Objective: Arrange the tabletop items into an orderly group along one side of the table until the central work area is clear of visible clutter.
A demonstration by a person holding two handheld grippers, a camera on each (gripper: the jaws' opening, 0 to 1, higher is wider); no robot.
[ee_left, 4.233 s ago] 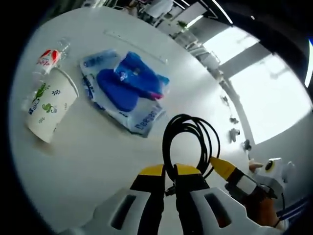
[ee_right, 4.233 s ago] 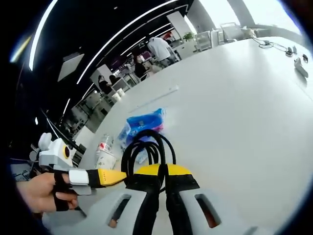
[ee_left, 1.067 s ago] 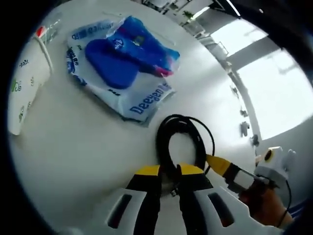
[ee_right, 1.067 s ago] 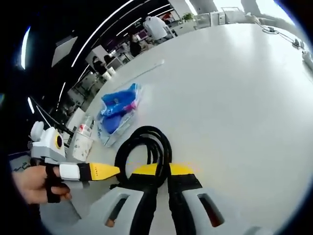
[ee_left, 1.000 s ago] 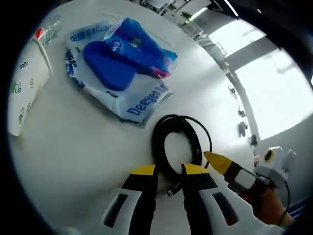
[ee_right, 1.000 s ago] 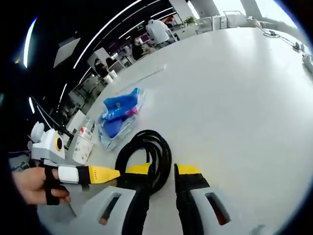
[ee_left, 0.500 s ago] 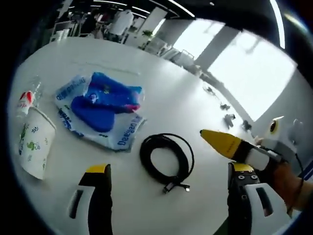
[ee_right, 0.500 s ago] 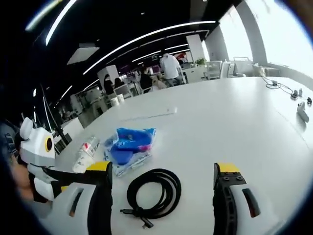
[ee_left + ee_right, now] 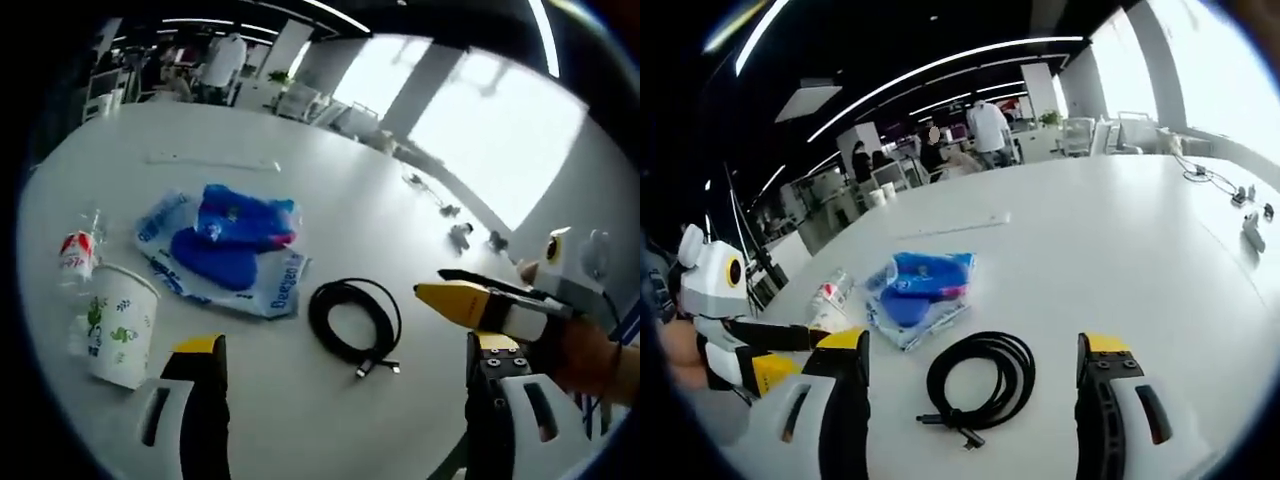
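Observation:
A black coiled cable lies flat on the white table, just right of a clear bag of blue items. Left of the bag stand a printed paper cup and a small plastic bottle with a red label. My left gripper is open wide, raised above and back from the cable. My right gripper is open wide too, with the cable below its jaws. The right gripper's yellow tip enters the left gripper view; the left gripper enters the right gripper view.
A long clear strip lies beyond the bag. Small objects and a thin cable sit near the far table edge. People stand in the background by desks. Bare table stretches right of the cable.
Both grippers held the cable together, then opened and let it go beside the bag. Both have since drawn back and up; the cable lies still.

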